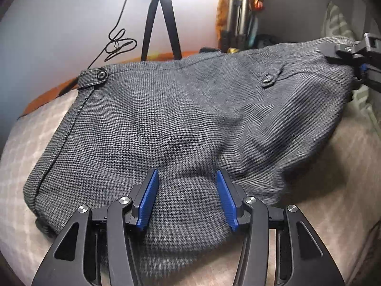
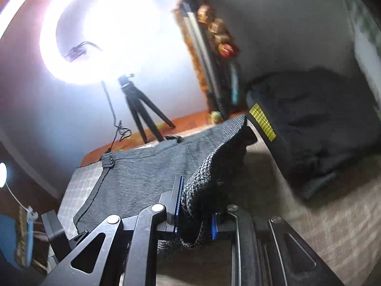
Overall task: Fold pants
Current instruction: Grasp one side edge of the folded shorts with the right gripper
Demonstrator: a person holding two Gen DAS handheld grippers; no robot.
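Pants (image 1: 181, 119) lengthwise L–R, waistband prob. left

Black tripod (image 1: 160, 21) with dangling tangled cable (image 1: 119, 44) stands against the white wall, glaring ring light (image 2: 95, 31) above it, pale checked bedcover (image 1: 28, 147) below, dark bag with yellow label (image 2: 309, 124) at right.

the left gripper (image 1: 188, 197) points downward over the pants (image 1: 166, 119), its 2 blue pads (image 1: 148, 200) spread apart and gripping nothing. the right gripper (image 2: 195, 212) is clamped on a raised bunch of that cloth, its jaws nearly together, tilted downward too.
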